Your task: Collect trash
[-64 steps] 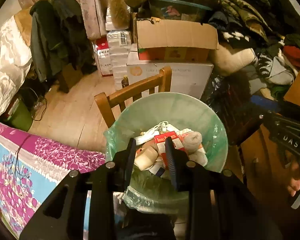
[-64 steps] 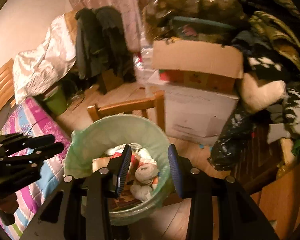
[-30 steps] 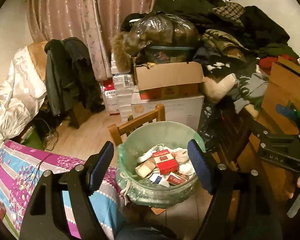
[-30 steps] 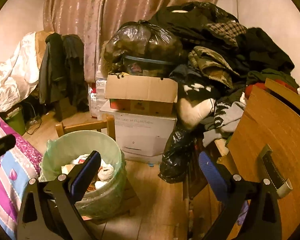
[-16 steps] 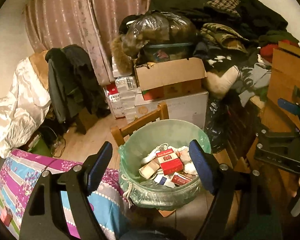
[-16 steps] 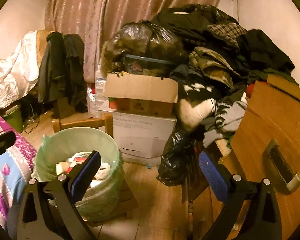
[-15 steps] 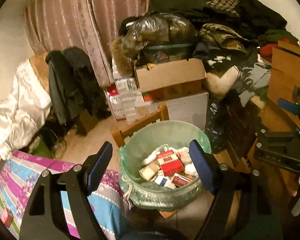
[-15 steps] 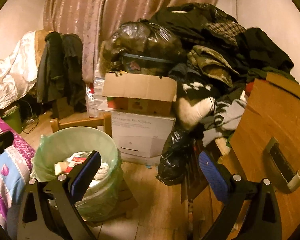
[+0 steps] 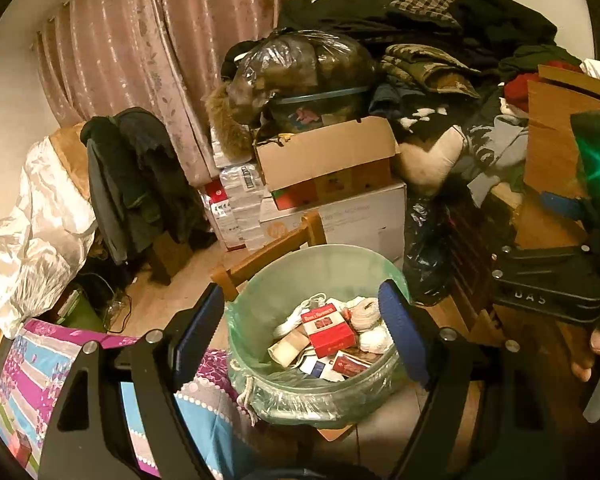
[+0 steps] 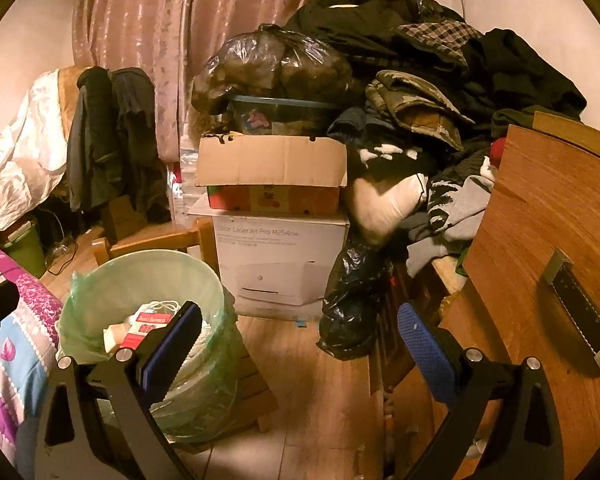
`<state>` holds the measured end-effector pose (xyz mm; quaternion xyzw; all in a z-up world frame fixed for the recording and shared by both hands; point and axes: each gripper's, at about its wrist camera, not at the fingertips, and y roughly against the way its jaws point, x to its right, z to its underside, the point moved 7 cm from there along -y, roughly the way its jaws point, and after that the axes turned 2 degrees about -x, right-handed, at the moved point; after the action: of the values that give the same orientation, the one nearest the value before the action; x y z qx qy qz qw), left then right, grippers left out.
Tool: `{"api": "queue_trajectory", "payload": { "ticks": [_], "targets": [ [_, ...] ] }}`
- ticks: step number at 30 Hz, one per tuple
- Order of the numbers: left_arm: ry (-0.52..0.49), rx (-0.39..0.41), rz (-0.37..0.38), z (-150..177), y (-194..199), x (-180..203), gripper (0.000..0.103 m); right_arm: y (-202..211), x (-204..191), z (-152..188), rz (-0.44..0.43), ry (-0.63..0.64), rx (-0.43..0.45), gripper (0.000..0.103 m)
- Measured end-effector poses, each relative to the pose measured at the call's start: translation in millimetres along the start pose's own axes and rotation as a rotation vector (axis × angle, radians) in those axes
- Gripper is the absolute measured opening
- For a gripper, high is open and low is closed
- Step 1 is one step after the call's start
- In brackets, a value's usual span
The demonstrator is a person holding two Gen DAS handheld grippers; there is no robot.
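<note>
- Both claws have pulled back from the bin since two seconds ago, when their jaws sat narrow right over the trash; now they stand wide and empty.
- Left claw (image 9: 302, 330): released, nothing between the pads, the bin framed squarely in the gap just ahead and below.
- Right claw (image 10: 300, 346): released too, empty, looking at bare floor; the bin lies off to its left.
- The bin (image 9: 320, 256), lined with a green bag, sits on a wooden chair (image 9: 268, 254) beside the flowered bedspread (image 9: 40, 364).
- Inside: a red carton (image 9: 328, 326), long axis running away from the left claw, among paper wads.
- The left claw is the nearer, I'd say, for any reach at the bin.
</note>
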<state>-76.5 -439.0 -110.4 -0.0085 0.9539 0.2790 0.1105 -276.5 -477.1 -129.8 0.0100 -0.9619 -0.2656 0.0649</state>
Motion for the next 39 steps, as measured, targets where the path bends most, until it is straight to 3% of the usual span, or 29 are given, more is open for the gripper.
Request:
{"api": "queue_trajectory", "payload": {
  "ticks": [6, 39],
  "targets": [
    [-0.02, -0.013, 0.033, 3.8, 0.5, 6.8, 0.076, 1.0, -0.9, 0.5, -0.007, 0.003, -0.001, 0.098],
    [0.02, -0.052, 0.006, 8.8, -5.7, -10.3, 0.076, 2.1, -34.6, 22.2, -0.207, 0.108, -0.018, 0.098]
  ]
}}
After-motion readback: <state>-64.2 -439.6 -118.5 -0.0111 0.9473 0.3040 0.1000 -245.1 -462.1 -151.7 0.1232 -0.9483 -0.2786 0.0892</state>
